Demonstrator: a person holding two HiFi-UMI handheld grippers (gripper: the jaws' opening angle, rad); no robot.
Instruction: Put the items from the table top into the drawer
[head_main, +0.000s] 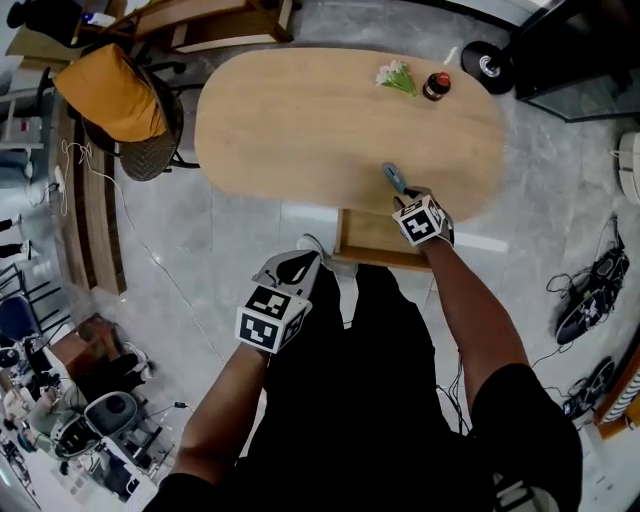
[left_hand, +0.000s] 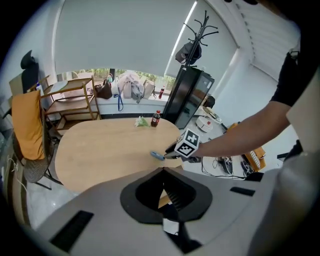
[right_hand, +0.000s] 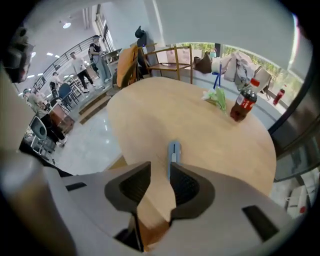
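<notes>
At the near edge of the oval table (head_main: 300, 120), the right gripper (head_main: 407, 195) is pointing steeply down with its jaws standing apart, gripping nothing. A slim blue tool (head_main: 393, 177) is lying flat on the wood just ahead of the jaw tips. Below that edge, a wooden drawer (head_main: 343, 238) is standing open. The left gripper (head_main: 303, 260) is hanging off the table, over the floor beside the person's legs, its jaws closed and empty. At the far end of the table, a dark bottle (head_main: 436, 86) is standing upright just beside a green-and-white bunch (head_main: 397, 76).
</notes>
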